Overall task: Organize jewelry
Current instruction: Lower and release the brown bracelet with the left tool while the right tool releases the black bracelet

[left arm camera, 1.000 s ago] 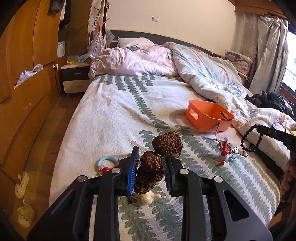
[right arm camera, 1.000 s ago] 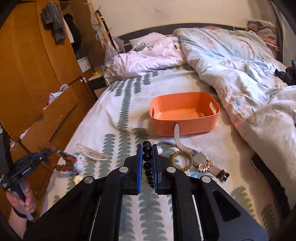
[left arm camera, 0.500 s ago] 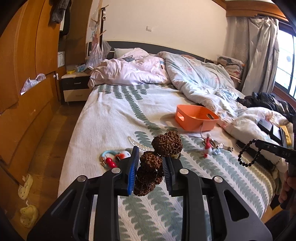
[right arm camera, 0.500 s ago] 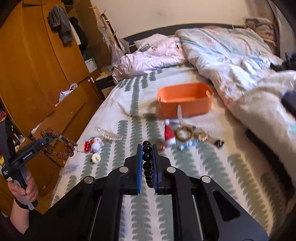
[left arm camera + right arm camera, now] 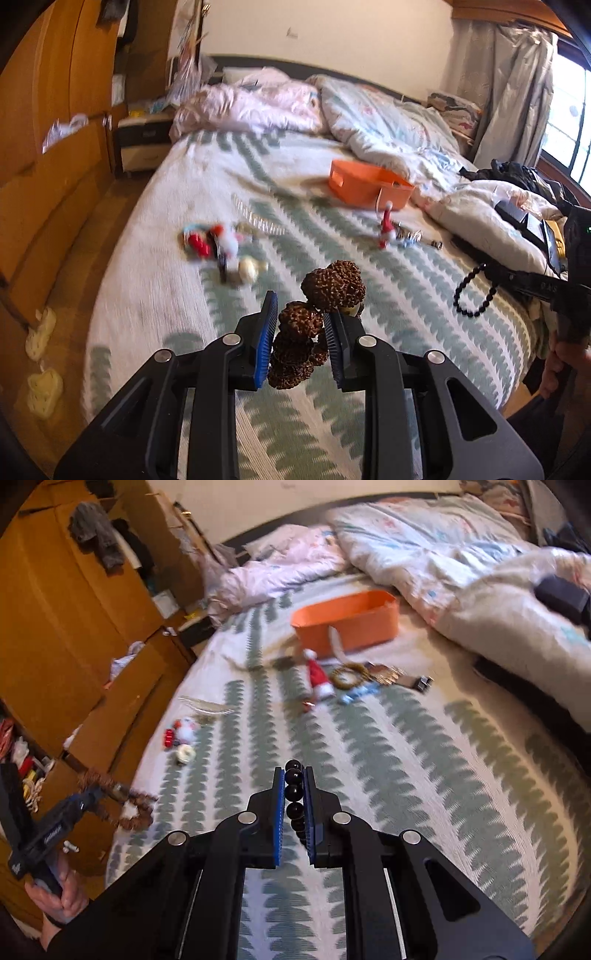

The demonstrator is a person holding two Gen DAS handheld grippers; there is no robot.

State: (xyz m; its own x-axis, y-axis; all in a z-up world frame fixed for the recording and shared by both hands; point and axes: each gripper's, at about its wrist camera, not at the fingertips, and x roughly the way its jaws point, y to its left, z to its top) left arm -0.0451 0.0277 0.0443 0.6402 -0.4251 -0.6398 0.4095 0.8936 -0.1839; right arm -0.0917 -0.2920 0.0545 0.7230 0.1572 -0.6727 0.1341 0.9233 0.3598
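Nearest, in the left wrist view: left gripper (image 5: 301, 328) clenched on a bracelet of large knobbly brown seed beads (image 5: 314, 317), the strand bunched between the blue pads and bulging out toward 1 o'clock. In the right wrist view: right gripper (image 5: 294, 805) clamped almost fully together on a string of small glossy black round beads (image 5: 293, 794), seen from the left view hanging as a loop (image 5: 474, 291) at 3 o'clock. So 2 pieces lifted off the white bedspread with green leaf pattern (image 5: 406, 757), both held in the air above it, neither yet put away.

Farther out, at 10 o'clock of the right wrist view: a small blurred cluster of red and white trinkets (image 5: 183, 731), a round cream piece (image 5: 185, 755) just beside it, and a pale slender comb-like piece (image 5: 207, 705) beyond.

Farther again, around 12 o'clock: a red-and-white Santa-shaped charm (image 5: 318, 675), a golden beaded ring bracelet (image 5: 347, 675), a blue item (image 5: 360, 694) and a metal watch-like piece (image 5: 402, 675), too blurred to sort out exactly, all loose on the cover.

Farthest, the orange plastic basket with cut-out handles (image 5: 347, 622), just behind that group, a white strap draped over its near wall; inside hidden from here.

By judgement, early going: at least 7 pieces left on the bed, plus the 2 in hand needing carrying toward 12 o'clock.
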